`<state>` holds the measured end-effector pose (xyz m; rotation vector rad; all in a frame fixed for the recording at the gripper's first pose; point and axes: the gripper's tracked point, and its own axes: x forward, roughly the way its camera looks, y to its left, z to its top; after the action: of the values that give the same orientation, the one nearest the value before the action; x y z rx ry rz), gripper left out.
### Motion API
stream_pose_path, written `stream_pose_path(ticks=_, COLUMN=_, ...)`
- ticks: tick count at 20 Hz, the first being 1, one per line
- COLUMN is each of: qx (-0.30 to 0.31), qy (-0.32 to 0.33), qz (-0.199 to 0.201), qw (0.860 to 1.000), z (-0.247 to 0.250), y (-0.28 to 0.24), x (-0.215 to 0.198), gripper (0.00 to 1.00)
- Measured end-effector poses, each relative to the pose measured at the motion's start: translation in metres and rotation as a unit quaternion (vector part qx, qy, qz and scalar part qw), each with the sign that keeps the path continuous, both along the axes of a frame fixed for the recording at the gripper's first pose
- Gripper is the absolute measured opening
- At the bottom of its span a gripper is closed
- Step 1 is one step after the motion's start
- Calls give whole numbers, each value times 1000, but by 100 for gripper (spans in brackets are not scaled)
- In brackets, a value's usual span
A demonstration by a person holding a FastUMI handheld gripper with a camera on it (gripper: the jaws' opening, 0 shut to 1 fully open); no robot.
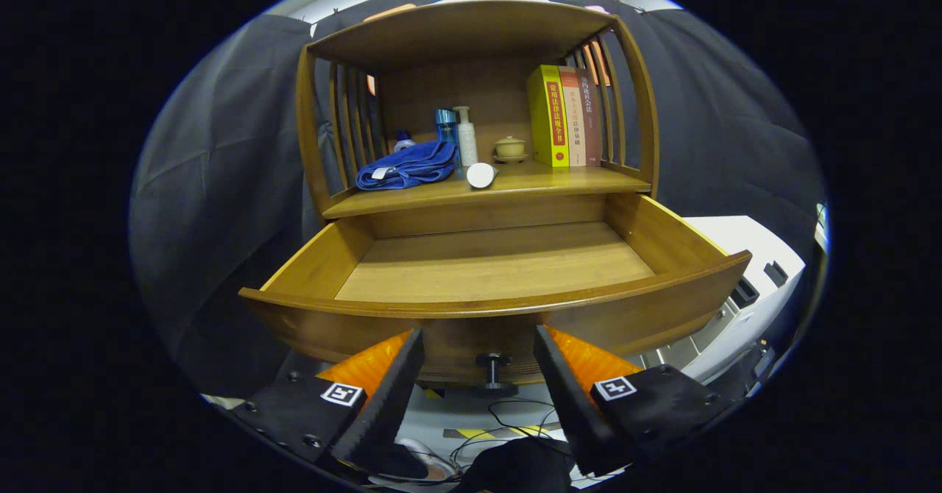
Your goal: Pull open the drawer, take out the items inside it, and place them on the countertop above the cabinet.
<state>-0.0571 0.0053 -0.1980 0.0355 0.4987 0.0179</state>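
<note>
Spread wide and empty, the hand-held gripper [478,375] is held before the knob [493,364] of the drawer [508,305], which is pulled out and apparently emptied. Towel [407,165] and cylinder [481,175] are seen on the countertop [559,180]; withdrawal should be kept level.

The folded blue towel [406,166] is covering most of a small bottle [402,140] in the upper middle of the frame. Lower down, the drawer [486,309] front is hiding the gripper [478,342] fingertips' far edges, and book [548,116] titles are blurring.
</note>
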Motion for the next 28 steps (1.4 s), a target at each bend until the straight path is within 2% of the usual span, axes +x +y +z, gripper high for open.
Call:
stream_pose_path(ticks=12, qx=-14, qy=-7, qz=-14, qw=1000, z=2, y=-2, x=29, gripper=96)
stream_pose_path(ticks=18, qx=-30, qy=-32, qz=-11, qw=999, z=9, y=-3, x=70, gripper=96)
stream_pose_path(ticks=28, qx=-30, qy=-39, qz=-11, qw=999, z=5, y=-5, x=137, gripper=97)
